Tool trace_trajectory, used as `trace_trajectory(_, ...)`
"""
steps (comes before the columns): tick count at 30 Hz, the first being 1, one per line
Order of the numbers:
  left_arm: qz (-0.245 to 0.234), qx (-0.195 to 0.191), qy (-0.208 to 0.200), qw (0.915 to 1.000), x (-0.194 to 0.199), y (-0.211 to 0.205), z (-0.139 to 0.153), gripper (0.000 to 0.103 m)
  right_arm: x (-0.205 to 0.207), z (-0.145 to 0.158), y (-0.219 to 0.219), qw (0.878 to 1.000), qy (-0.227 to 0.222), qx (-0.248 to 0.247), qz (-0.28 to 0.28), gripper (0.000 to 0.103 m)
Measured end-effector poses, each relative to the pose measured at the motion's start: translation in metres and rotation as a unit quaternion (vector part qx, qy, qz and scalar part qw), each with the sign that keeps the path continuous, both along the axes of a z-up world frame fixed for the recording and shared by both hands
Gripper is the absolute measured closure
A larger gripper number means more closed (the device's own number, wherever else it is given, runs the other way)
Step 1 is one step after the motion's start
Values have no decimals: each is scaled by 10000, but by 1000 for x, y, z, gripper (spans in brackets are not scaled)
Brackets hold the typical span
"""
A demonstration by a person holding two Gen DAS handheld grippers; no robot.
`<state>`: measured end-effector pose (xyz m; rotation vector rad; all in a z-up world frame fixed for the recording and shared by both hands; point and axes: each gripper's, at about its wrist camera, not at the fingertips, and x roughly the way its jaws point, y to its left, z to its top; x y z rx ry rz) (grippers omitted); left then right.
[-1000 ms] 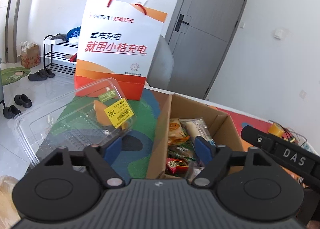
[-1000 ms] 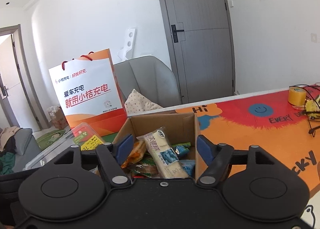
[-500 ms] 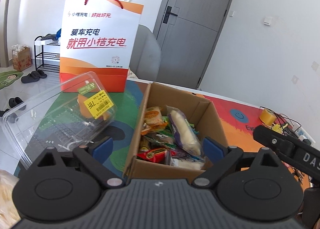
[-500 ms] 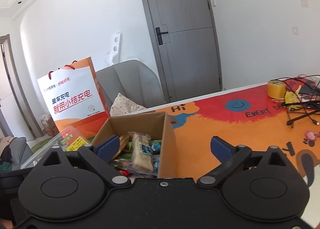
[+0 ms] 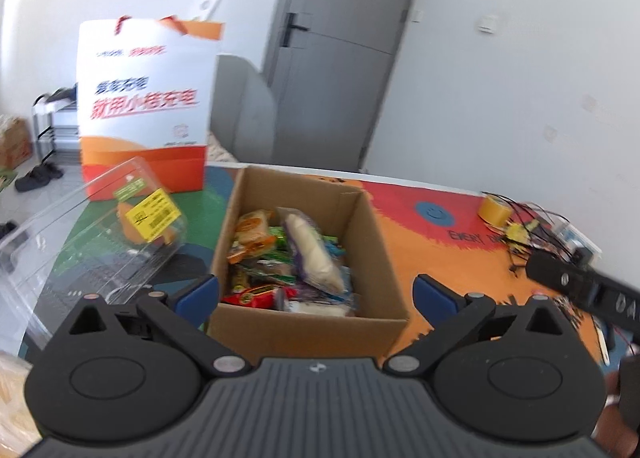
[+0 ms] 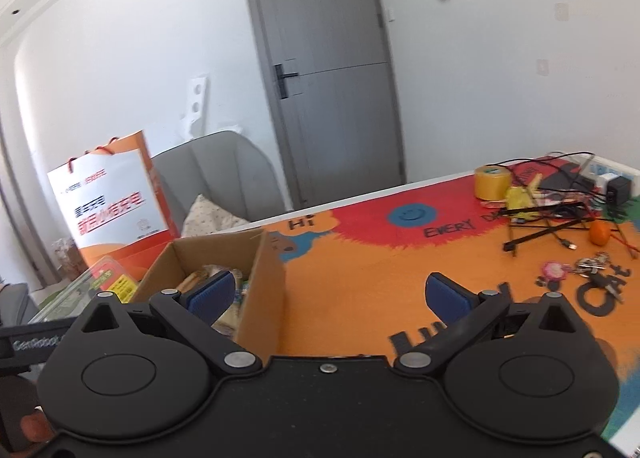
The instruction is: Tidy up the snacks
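Observation:
An open cardboard box [image 5: 378,258] stands on the colourful table mat and holds several snack packets, among them a long white one [image 5: 314,258] and a red one [image 5: 256,294]. Left of it lies a clear plastic clamshell [image 5: 96,246] with a yellow label. My left gripper [image 5: 316,294] hovers short of the box, its jaws opening and holding nothing. My right gripper [image 6: 330,295] is open and empty over the orange mat, with the box [image 6: 264,270] at its left finger.
An orange and white paper bag [image 5: 144,110] stands behind the clamshell. At the far right lie a yellow tape roll [image 6: 492,180], tangled cables [image 6: 560,202], a small orange ball [image 6: 600,234] and keys [image 6: 588,266]. A grey chair [image 6: 216,174] and a door are beyond the table.
Both grippers' jaws have spread wider. Both views have swung to the right, so the box and bag sit further left and more of the table's right side shows.

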<state>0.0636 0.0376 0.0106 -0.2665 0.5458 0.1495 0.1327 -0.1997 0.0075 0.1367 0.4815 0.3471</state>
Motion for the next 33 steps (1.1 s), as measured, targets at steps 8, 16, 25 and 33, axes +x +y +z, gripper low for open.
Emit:
trace_trajectory(8, -285, 120, -26, 9995, -10, -10, 10, 1, -13, 16, -25, 9998, -142, 6, -144, 0)
trace_trajectory(16, -364, 327, -89, 9988, -25, -8, 21, 1, -28, 23, -33, 9999, -109, -70, 91, 0)
trace_trajectory(25, -551, 378, -69, 9977, -46, 5, 29, 1, -43, 28, -45, 9996, -102, -140, 234, 0)
trace_trajectory(33, -671, 427, -30, 9968, -57, 9, 32, 1, -55, 31, -51, 9988, -54, -208, 432, 0)
